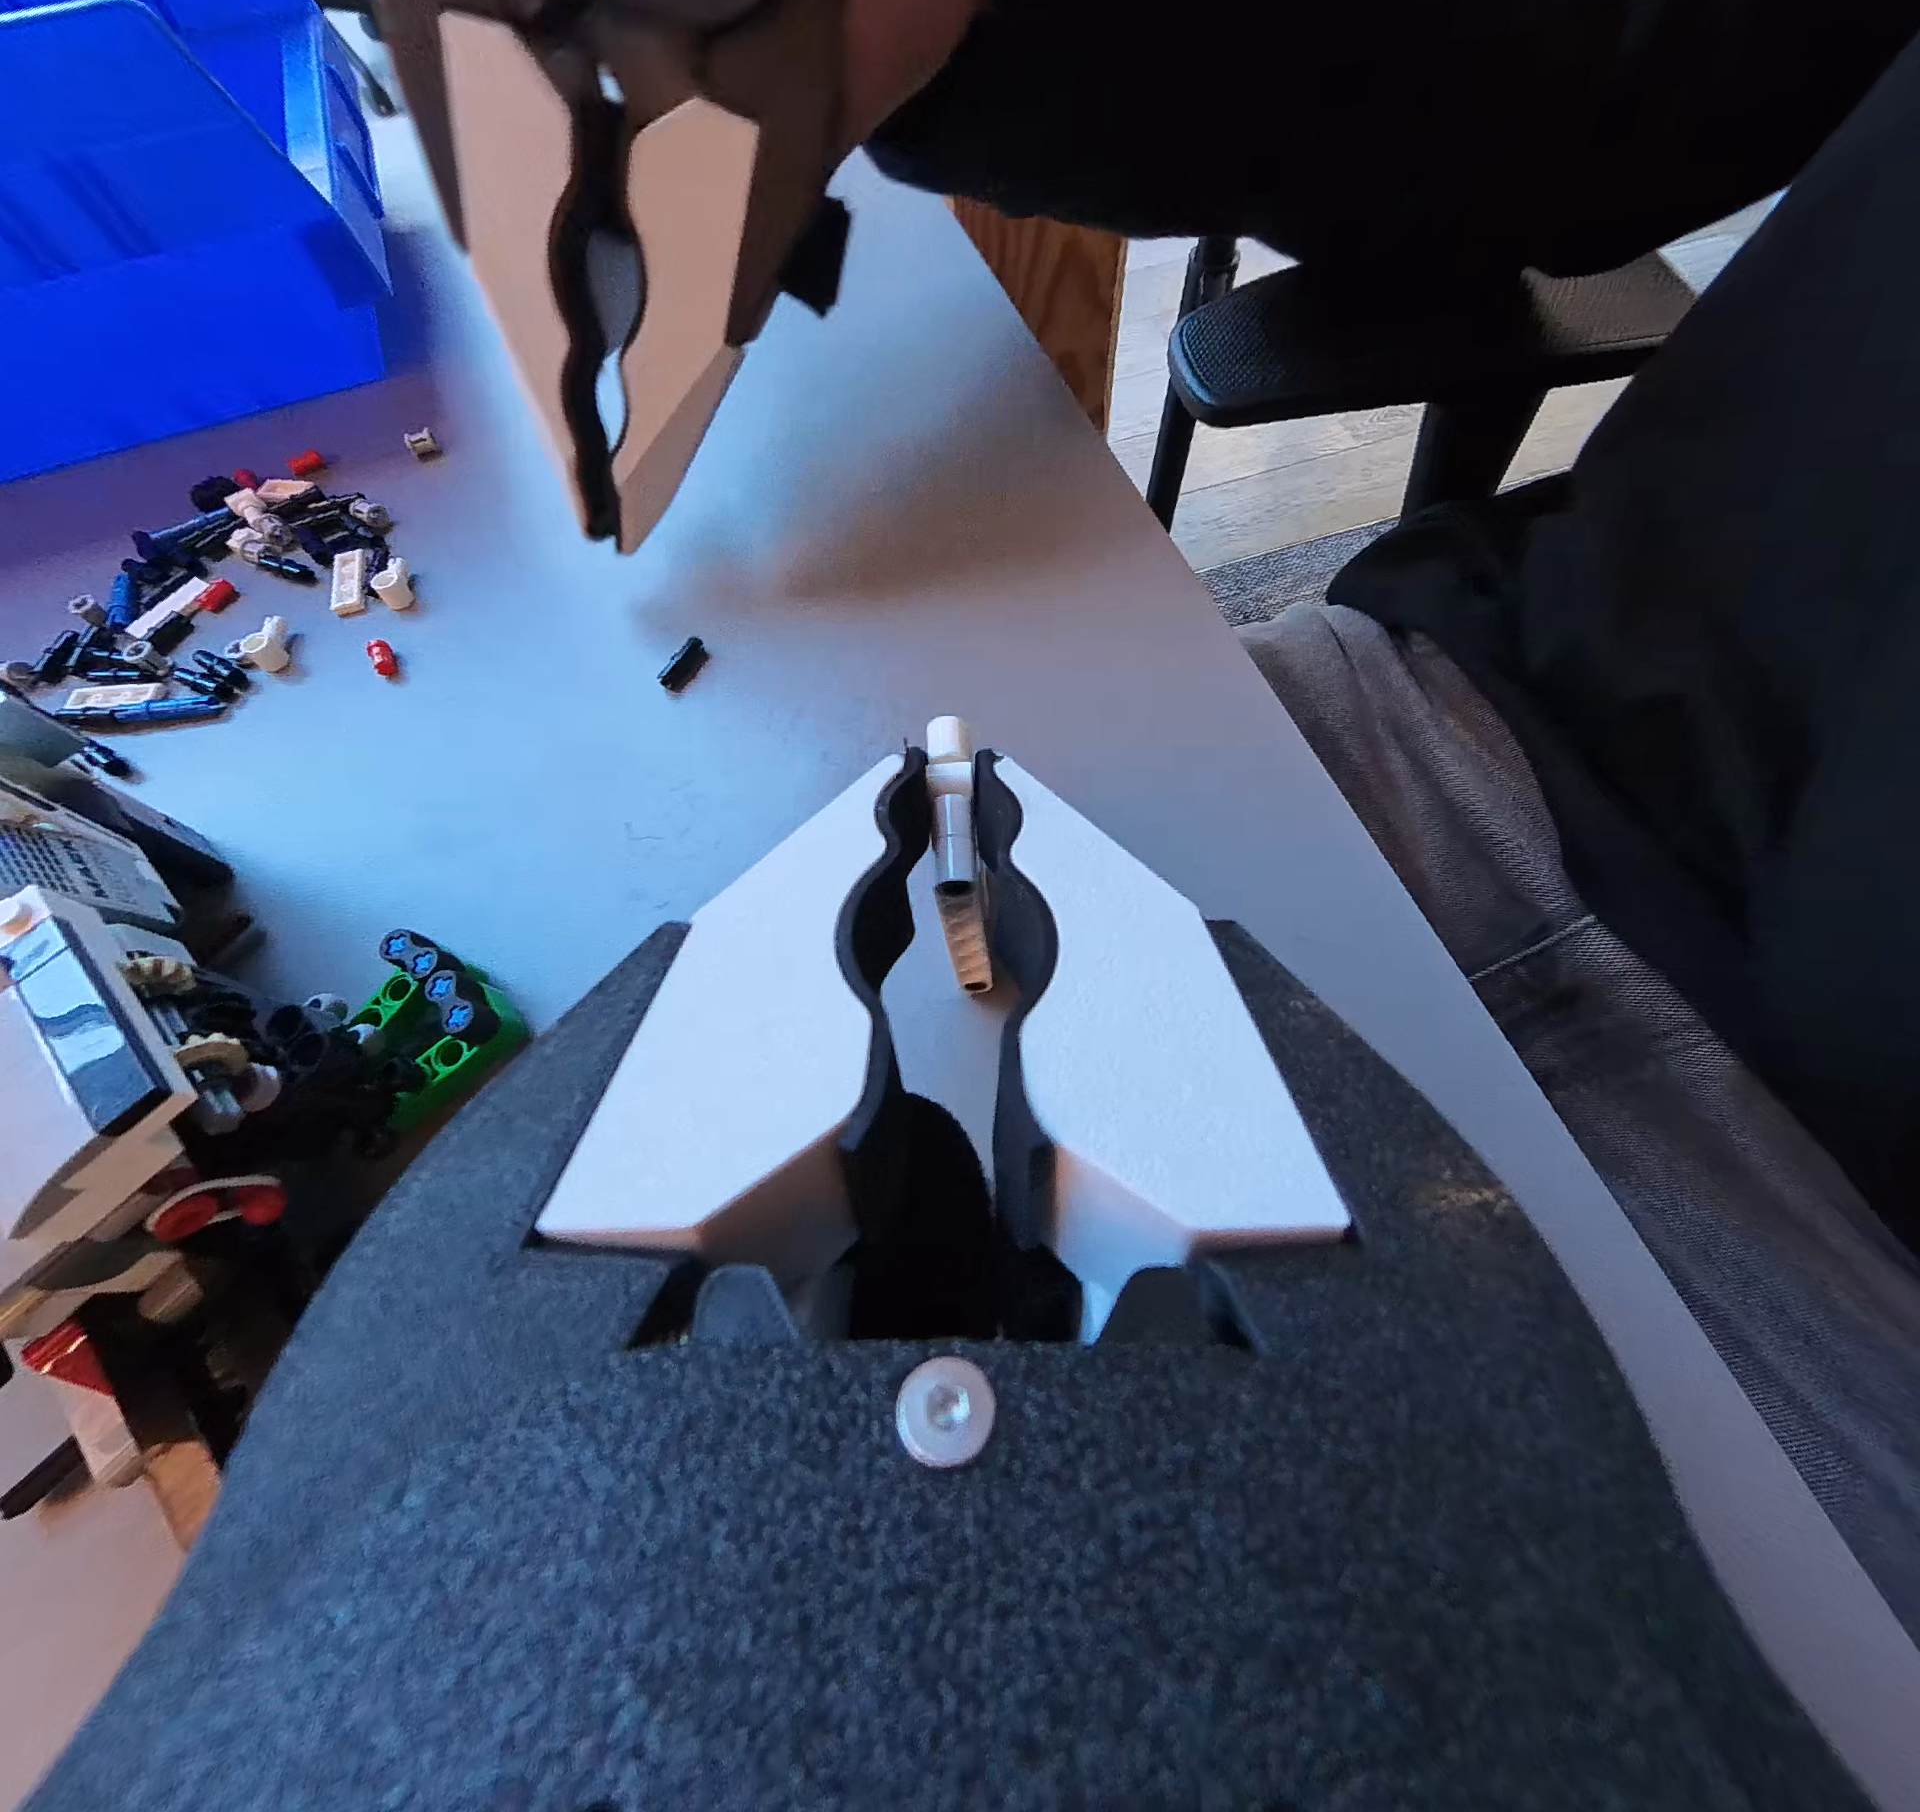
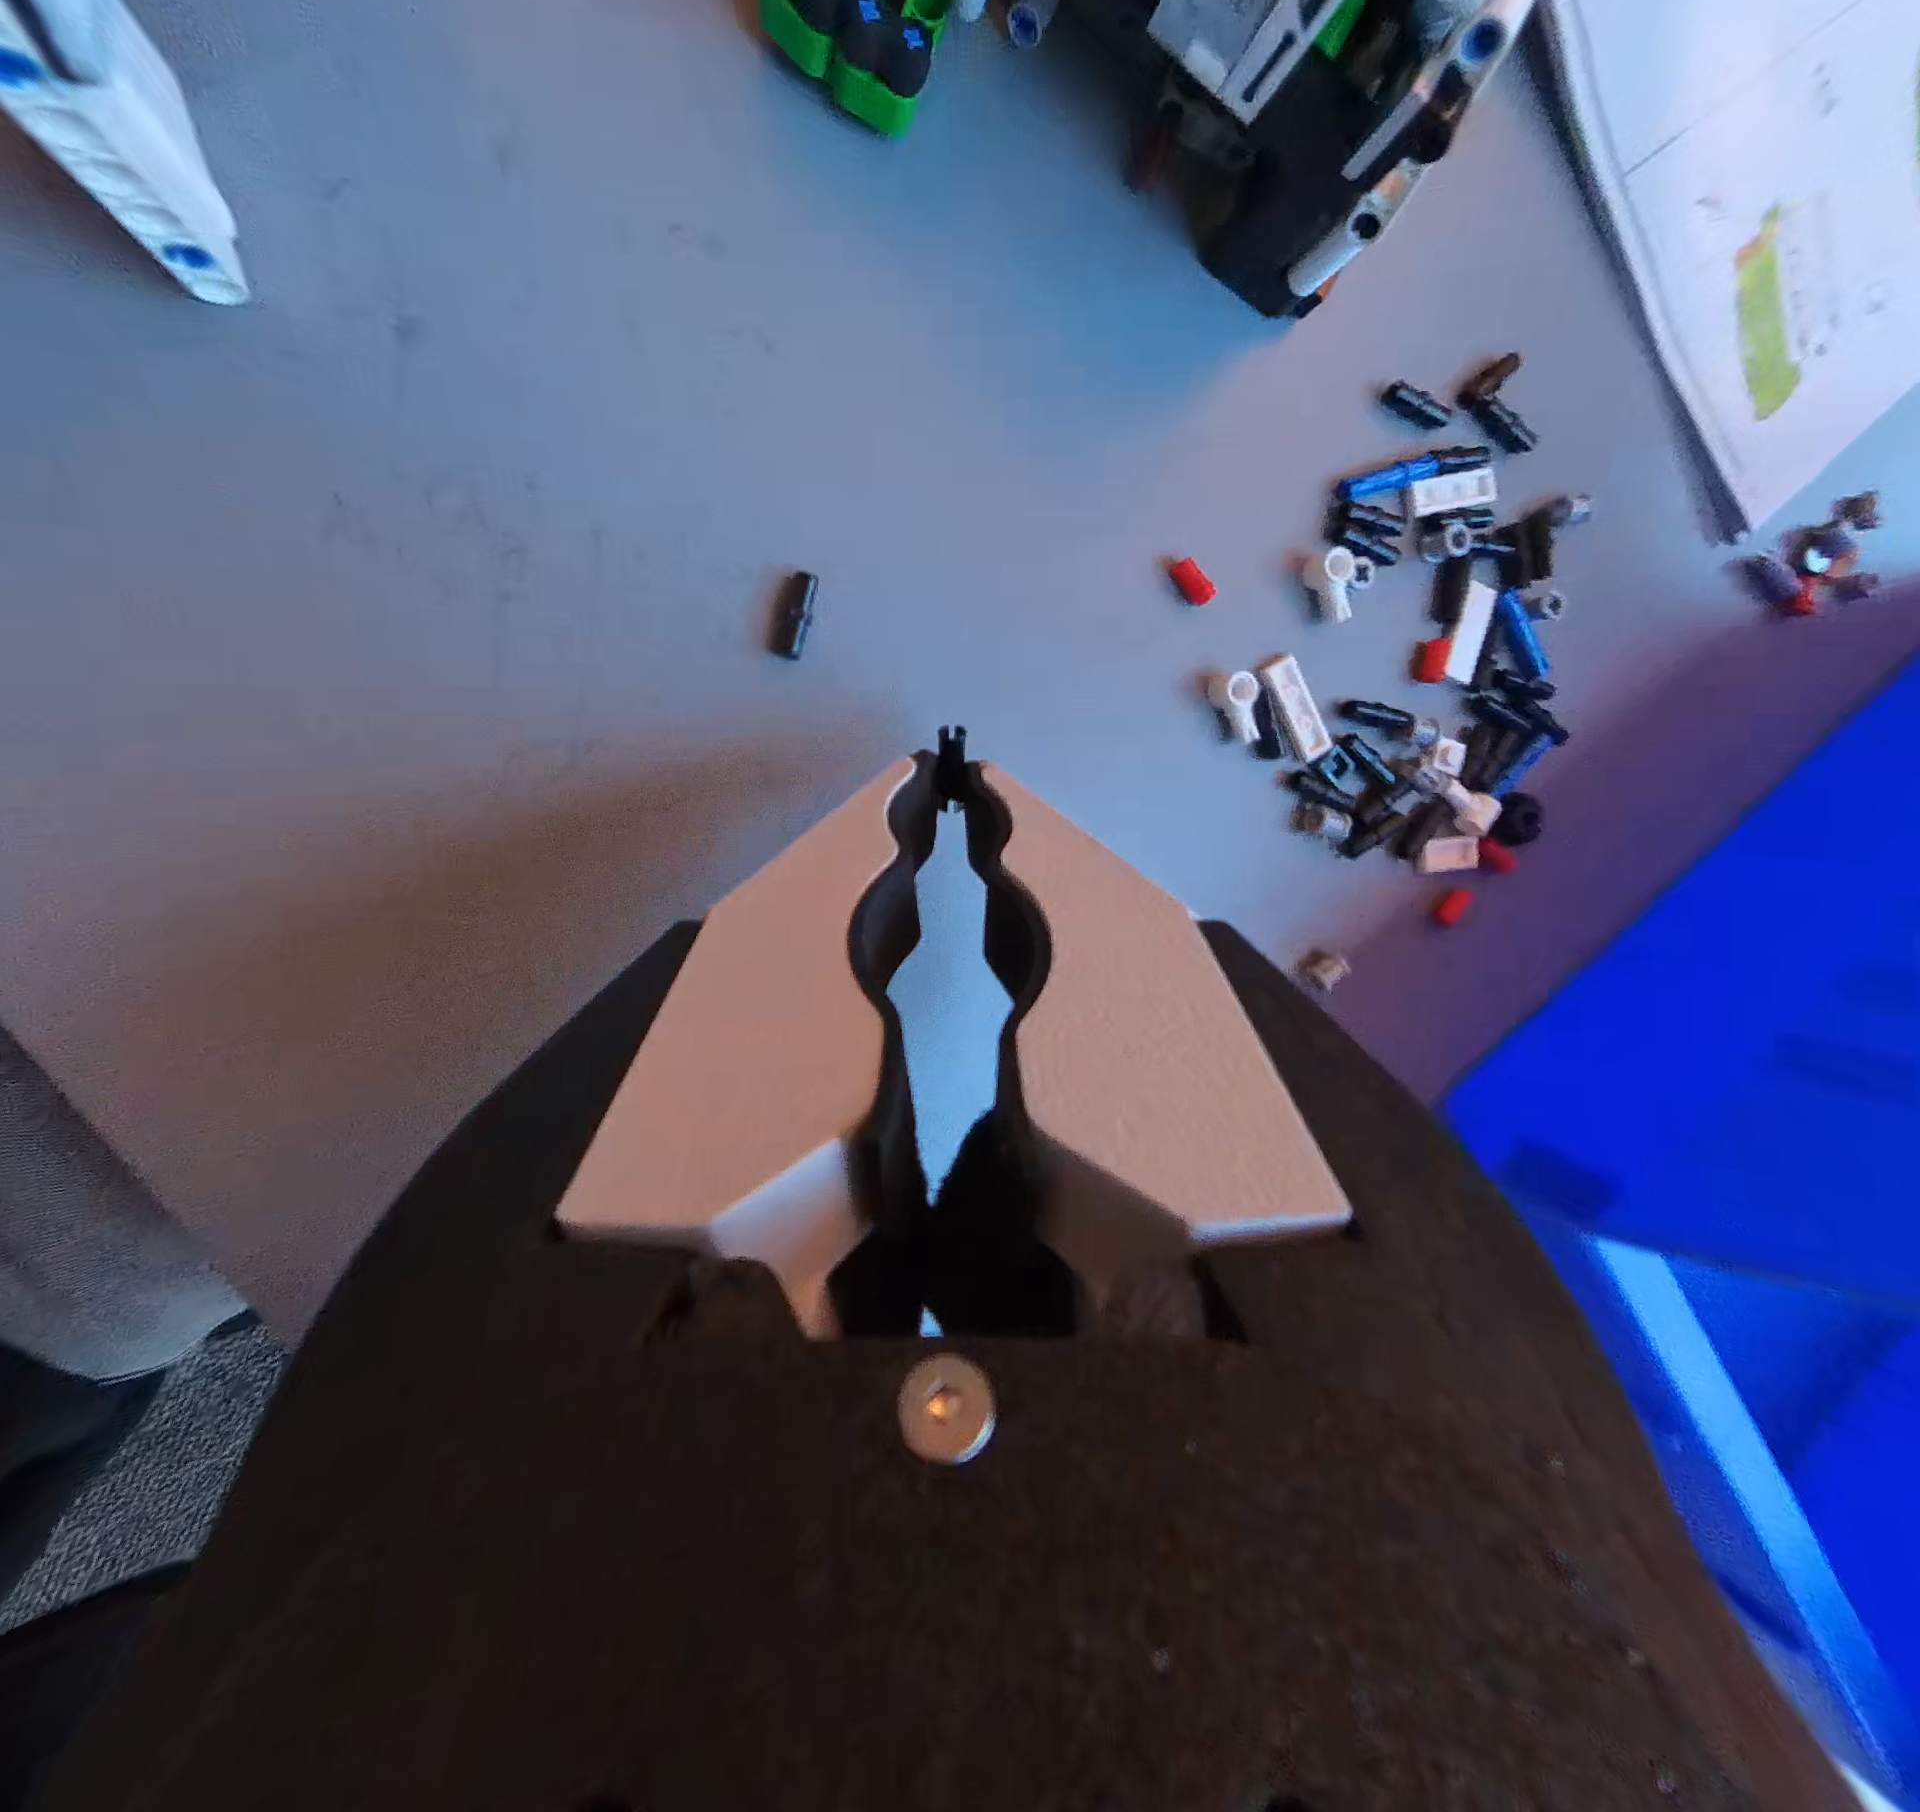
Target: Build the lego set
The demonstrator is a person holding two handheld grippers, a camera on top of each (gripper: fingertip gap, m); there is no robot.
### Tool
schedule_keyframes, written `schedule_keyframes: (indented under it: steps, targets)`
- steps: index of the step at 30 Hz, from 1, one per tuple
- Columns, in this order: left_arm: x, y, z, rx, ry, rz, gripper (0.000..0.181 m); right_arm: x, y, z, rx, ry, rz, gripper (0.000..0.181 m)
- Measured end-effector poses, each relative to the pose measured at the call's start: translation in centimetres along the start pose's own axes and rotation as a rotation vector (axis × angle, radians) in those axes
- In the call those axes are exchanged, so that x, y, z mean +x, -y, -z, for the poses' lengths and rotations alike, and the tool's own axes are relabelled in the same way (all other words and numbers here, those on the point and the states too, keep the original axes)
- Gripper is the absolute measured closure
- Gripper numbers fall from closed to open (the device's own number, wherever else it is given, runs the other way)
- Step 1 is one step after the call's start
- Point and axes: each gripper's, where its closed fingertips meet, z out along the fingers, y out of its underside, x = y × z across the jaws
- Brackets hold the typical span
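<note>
Left tongs (image 1: 951, 775) closed on a small white-and-grey connector piece (image 1: 953, 827), held lengthwise between the tips; its white end pokes out past the tips and its grey axle end runs back into the gap. Right tongs (image 2: 951, 775) closed on a tiny black pin (image 2: 950, 760), pinched only at the extreme tips. In the left wrist view the right tongs hang above the tabletop (image 1: 727, 702), tips down and blurred.

Where things lie: partly built lego model (image 2: 1320, 69) at the far edge, a green-and-black subassembly (image 2: 852, 27) beside it, instruction booklet (image 2: 1766, 204) next to the model. The loose parts pile (image 2: 1444, 640) sits near the blue bin (image 2: 1714, 1139). One stray black pin (image 2: 794, 614) lies alone on the tabletop between the two tongs.

Judged step: mating the black pin into the connector piece, mid-air.

Risks:
- Pin grip is shallow; any side load at insertion could twist it out and drop it
- Connector is clamped along its length, so a push on the white end may slide it back through the tips rather than seat the pin
- Work is near the tabletop edge; a dropped part could roll off toward the person's lap or the floor
- Misaligned axes would jam the pin at the hole mouth
- Whether the connector's hole faces the right tongs cannot be told from these views
</note>
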Motion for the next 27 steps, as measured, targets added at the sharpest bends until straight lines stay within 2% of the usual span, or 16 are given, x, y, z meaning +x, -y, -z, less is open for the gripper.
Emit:
schedule_keyframes:
  steps: [6,8,10,12,14,17,18,19,21,23,27]
  targets:
    - [-0.3,-0.9,0.0,-0.052,0.028,-0.022,0.175,-0.2,-0.3,-1.2,0.006,0.084,-0.029,0.177]
    - [-1.1,-0.9,0.2,-0.045,0.082,-0.048,0.175,-0.1,-0.4,-1.1,0.022,0.091,-0.044,0.177]
    - [-1.8,0.0,0.8,0.011,0.132,-0.062,0.174,0.1,-0.1,-1.3,0.058,0.079,-0.061,0.177]
    - [-2.3,1.8,1.7,0.124,0.172,-0.055,0.175,0.0,0.9,-1.0,0.125,0.064,-0.075,0.167]
    - [-2.1,3.9,2.6,0.247,0.182,-0.051,0.175,-1.0,3.6,0.2,0.277,0.077,-0.086,0.157]
    - [-1.6,6.4,4.0,0.425,0.168,-0.010,0.175,-6.5,10.0,3.6,0.683,0.269,-0.041,0.141]
    - [-1.5,7.1,4.4,0.481,0.155,0.006,0.175,-8.1,11.2,4.3,0.768,0.299,-0.006,0.141]
    - [-1.2,7.6,4.7,0.525,0.127,0.028,0.175,-8.3,12.0,4.3,0.798,0.240,0.016,0.141]
    - [-1.2,8.1,5.2,0.591,0.094,0.076,0.175,-7.8,13.0,4.5,0.831,0.097,0.063,0.163]
    - [-1.3,8.0,5.7,0.611,0.072,0.094,0.175,-8.3,13.4,4.5,0.812,0.098,0.115,0.175]
    - [-0.9,7.0,5.2,0.527,0.061,0.035,0.174,-8.1,12.4,4.4,0.700,0.124,0.170,0.178]
